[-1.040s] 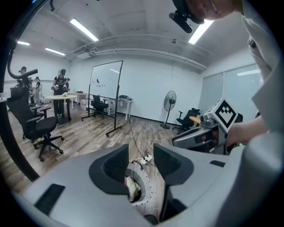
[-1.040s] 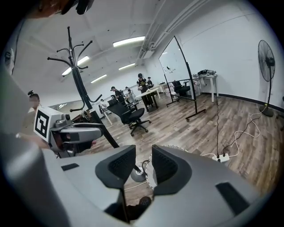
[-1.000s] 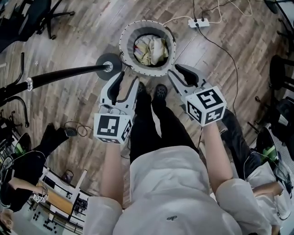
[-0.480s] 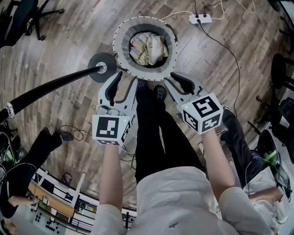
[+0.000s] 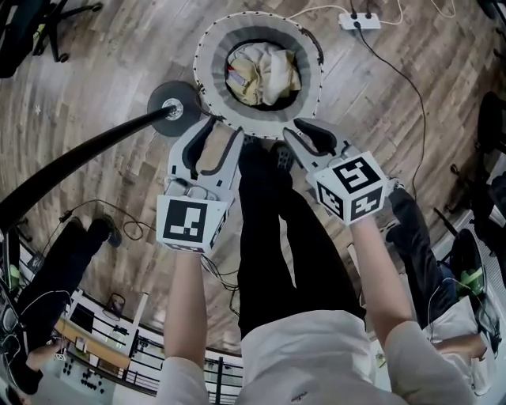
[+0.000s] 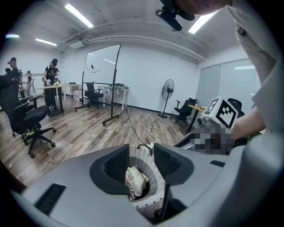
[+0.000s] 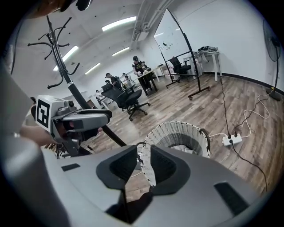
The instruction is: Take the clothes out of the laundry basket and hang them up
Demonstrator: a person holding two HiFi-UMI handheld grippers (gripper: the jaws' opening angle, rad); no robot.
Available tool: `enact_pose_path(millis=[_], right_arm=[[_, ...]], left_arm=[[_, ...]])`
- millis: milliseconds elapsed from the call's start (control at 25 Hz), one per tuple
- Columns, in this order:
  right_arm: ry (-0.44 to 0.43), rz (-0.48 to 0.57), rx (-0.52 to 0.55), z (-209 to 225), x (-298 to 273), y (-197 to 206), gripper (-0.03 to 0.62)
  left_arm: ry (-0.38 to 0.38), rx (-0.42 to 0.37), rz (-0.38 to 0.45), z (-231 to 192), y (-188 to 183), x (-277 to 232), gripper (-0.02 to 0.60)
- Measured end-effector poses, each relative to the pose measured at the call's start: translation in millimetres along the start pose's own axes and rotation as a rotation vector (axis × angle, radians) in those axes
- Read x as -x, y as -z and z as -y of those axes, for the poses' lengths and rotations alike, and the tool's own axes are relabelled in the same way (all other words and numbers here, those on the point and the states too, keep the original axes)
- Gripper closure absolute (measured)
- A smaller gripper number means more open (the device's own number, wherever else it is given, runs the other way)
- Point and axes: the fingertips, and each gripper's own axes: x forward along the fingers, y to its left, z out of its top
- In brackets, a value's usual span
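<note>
Where the laundry basket (image 5: 207,87) stands: upright on the wooden floor (image 5: 118,71), just ahead of the person's shoes (image 5: 278,157). It is a round wicker basket with a pale rim and a grey lining.
Clothes (image 5: 265,73): a crumpled heap of pale and yellowish cloth lying inside the basket, below its rim. Neither gripper touches it.
Left gripper (image 5: 225,130): the jaws are spread with nothing between the pads. It hangs over the floor at the basket's near rim and points forward and down. In the left gripper view the basket and the heap show through the gap, well beyond the pads.
Right gripper (image 5: 294,130): the jaws stand apart, though they have just been closing a little, and nothing is between them. The tips hang by the basket's near right rim. In the right gripper view only the wicker wall shows through the gap, clear of the pads.
Coat stand (image 5: 79,158): a dark pole whose round base (image 5: 174,108) sits on the floor just beside the basket, on its left. Its hooked top shows in the right gripper view.
Power strip (image 5: 360,21): white, on the floor beyond the basket to the right, with a cable (image 5: 399,87) trailing across the boards.
Person: black trousers (image 5: 269,229), a pale top and bare forearms behind both marker cubes.
Far side of the room: office chairs, a whiteboard on a stand, a standing fan, and people at tables.
</note>
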Motion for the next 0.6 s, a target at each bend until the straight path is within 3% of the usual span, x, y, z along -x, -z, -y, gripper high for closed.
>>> enact_pose_path(millis=[600], right_arm=[[-0.003, -0.077, -0.045, 41.8, -111.9, 50.3, 0.494]], left_arm=[[0.062, 0.004, -0.062, -46.3, 76.0, -58.2, 0.402]])
